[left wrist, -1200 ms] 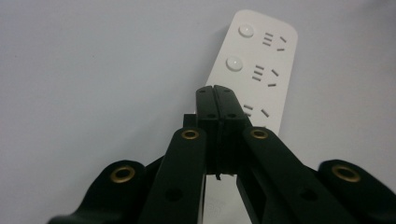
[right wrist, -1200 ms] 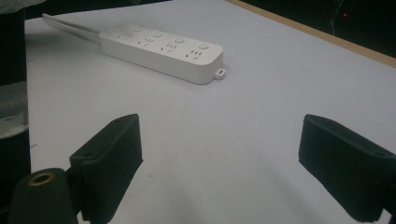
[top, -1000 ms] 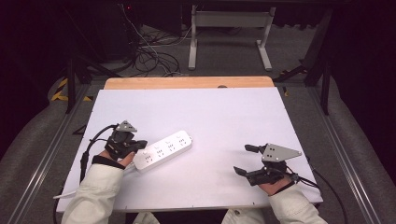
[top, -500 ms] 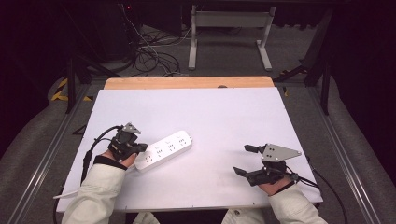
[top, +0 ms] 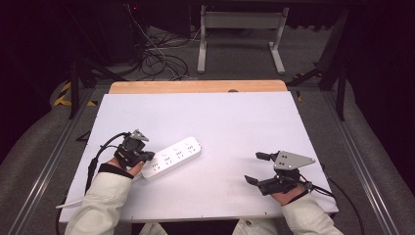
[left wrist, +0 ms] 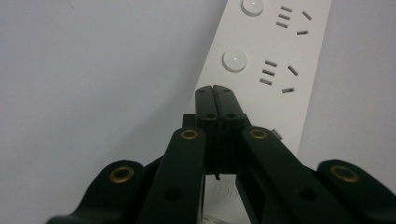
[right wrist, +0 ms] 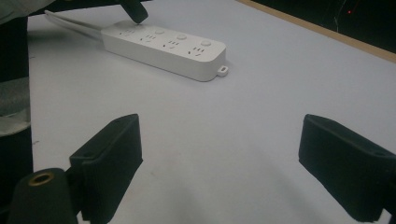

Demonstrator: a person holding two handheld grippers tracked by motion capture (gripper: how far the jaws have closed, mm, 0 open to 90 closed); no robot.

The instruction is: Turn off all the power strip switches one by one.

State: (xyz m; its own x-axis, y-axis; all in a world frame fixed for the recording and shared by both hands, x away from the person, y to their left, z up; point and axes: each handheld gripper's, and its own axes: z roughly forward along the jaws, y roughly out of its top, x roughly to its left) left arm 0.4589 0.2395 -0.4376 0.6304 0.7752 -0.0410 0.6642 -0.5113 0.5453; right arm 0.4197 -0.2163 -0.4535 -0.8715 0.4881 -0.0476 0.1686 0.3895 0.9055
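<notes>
The power strip [top: 172, 157] is a white, elongated unit with four socket groups, each paired with a round button; a mounting tab projects from its far end. It lies diagonally on the white worktop [top: 225, 117]. The left gripper [left wrist: 215, 93], fingers pressed together, rests its tip on the strip's near end. The right gripper [top: 254, 168], fingers spread, sits well apart from the strip. No legible writing.

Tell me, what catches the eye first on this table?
A white power strip lies slanted on the pale table, left of centre. The left gripper, jaws shut, presses its tip onto the strip's near end. The right gripper rests open at the table's right, apart from it.
</notes>
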